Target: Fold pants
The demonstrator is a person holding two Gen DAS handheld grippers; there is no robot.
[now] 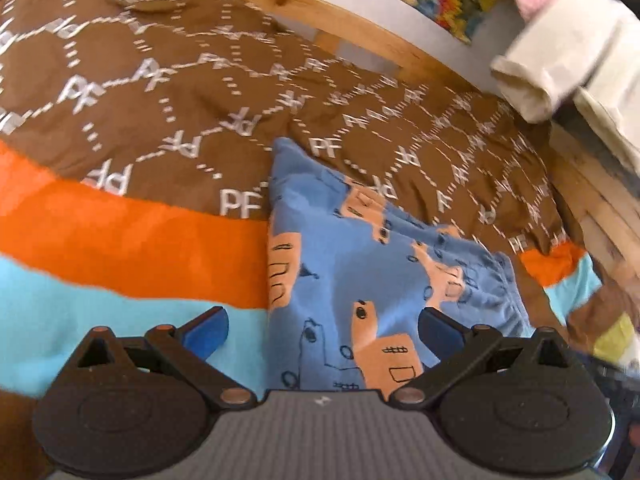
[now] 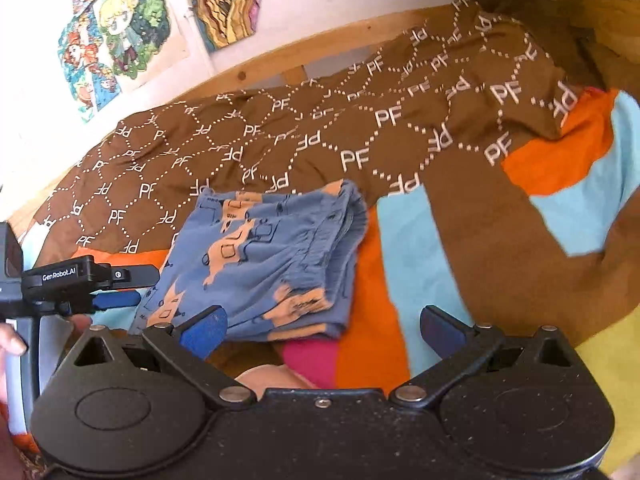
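We identify the location as a bedroom in a home. The work surface is a bed covered by a brown quilt printed with white "PF" letters and dotted hexagons [image 2: 320,136], with orange and light-blue fabric panels [image 1: 120,232] along its near side. A light pine bed frame rail [image 1: 340,20] borders the far side. We note colourful cartoon posters [image 2: 120,36] fixed to the white wall [image 2: 36,60], and folded cream and pink textiles [image 1: 560,60] stacked near the bed.

One folded pants [image 2: 272,256], two grippers [image 1: 322,330] [image 2: 322,328], three posters [image 2: 120,36]
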